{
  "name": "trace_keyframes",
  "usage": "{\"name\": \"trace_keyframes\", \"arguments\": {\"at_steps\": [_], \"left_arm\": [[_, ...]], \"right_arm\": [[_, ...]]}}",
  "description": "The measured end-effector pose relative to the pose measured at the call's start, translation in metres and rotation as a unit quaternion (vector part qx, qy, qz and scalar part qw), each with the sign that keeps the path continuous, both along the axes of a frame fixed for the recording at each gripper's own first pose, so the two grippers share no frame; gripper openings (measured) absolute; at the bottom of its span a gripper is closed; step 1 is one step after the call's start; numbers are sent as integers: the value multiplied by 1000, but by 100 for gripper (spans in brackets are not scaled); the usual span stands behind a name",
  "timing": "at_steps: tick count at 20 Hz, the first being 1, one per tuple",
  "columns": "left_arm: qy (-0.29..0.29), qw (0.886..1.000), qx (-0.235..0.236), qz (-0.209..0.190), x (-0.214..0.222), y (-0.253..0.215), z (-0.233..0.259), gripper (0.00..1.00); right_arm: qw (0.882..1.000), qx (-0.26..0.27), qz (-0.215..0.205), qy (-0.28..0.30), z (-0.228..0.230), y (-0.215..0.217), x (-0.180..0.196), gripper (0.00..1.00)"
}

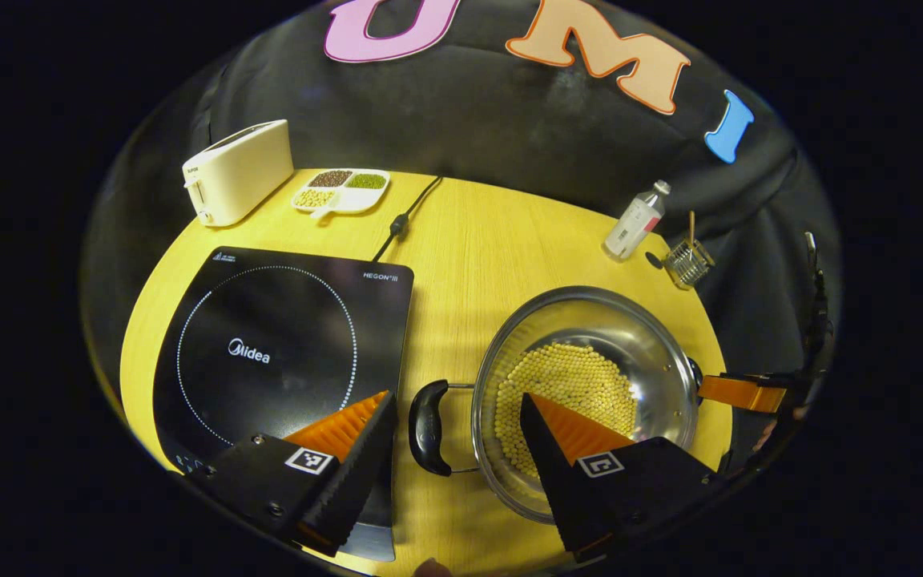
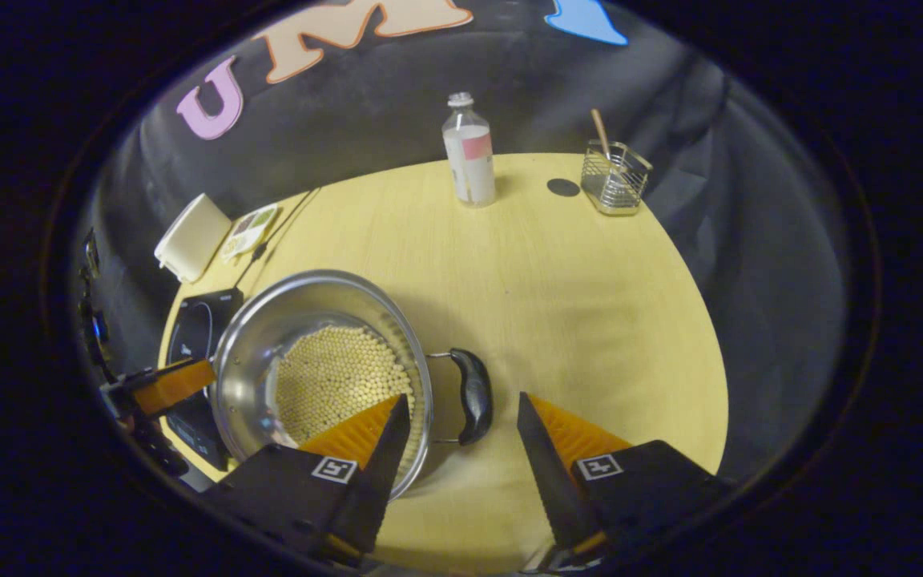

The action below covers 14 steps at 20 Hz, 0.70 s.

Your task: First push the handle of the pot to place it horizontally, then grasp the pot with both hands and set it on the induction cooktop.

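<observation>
Steel, shallow and wide, the pot point(image 1: 586, 385) sits on the pale wooden table point(image 1: 477, 264) with a layer of yellow beans point(image 1: 566, 385) over its bottom, just ahead of the left gripper point(image 1: 457, 417), whose jaws stand wide apart. One finger hangs over the near corner of the induction cooktop point(image 1: 277, 353), the other over the pot's near rim, and the pot's black left handle point(image 1: 428, 427) lies in the gap between them, touched by neither. A bare strip of table separates the cooktop's edge from the pot wall. Beyond the cooktop stand a cream toaster point(image 1: 237, 170) and a divided dish of grains point(image 1: 341, 189), with the power cord point(image 1: 405, 216) running back between them and the open tabletop; a bottle point(image 1: 635, 223) and a wire holder point(image 1: 687, 263) sit far ahead of the pot near the table's back edge. In the right gripper view, the right gripper point(image 2: 457, 433) is likewise spread wide, one finger over the pot rim, the other over bare wood, with the pot's right handle point(image 2: 473, 395) lying level between them and untouched. Broad open table stretches ahead of that gripper up to the bottle and holder. Each gripper points forward and downward at the table, and each shows at the far side of the pot in the other's view.
</observation>
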State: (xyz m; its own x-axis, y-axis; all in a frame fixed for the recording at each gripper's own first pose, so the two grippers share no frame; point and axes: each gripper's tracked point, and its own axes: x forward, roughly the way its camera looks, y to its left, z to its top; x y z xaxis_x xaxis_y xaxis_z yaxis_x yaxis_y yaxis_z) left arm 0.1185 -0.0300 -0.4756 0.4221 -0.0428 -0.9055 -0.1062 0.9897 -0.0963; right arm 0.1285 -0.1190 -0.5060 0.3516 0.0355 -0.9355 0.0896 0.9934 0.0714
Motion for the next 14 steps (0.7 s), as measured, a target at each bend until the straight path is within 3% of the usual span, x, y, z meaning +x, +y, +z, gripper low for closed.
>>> {"name": "trace_keyframes", "arguments": {"at_steps": [1, 2, 3, 4, 7, 8, 9, 10, 12, 13, 14], "left_arm": [[1, 1000, 0, 2, -1, 0, -2, 95], [1, 1000, 2, 3, 0, 1, -5, 95], [3, 1000, 4, 1, -1, 2, -7, 95], [8, 1000, 7, -2, -3, 2, -13, 94], [19, 1000, 7, -5, -9, -1, -22, 93], [19, 1000, 5, -6, -9, -4, -25, 92], [23, 1000, 3, -8, -10, -7, -30, 90], [27, 999, 12, -11, -10, -7, -33, 90], [18, 999, 27, -28, -4, -5, -37, 90], [20, 999, 32, -33, -4, -6, -38, 97], [18, 999, 35, -37, -1, -7, -39, 91]], "right_arm": [[1000, -6, 4, 0, -5, 0, 1, 76], [1000, -6, 6, 5, -8, 1, 2, 80], [1000, -5, 9, 9, -11, 2, 1, 72], [1000, -4, 11, 12, -15, 2, 4, 80], [1000, -2, 12, 18, -24, 4, 7, 80], [1000, -2, 14, 22, -27, 5, 8, 72], [999, -5, 18, 27, -30, 6, 6, 80], [999, -9, 21, 28, -33, 6, 5, 80], [999, -17, 29, 30, -37, 8, 6, 74], [999, -19, 34, 32, -40, 9, 7, 74], [998, -23, 38, 33, -44, 10, 7, 74]]}}
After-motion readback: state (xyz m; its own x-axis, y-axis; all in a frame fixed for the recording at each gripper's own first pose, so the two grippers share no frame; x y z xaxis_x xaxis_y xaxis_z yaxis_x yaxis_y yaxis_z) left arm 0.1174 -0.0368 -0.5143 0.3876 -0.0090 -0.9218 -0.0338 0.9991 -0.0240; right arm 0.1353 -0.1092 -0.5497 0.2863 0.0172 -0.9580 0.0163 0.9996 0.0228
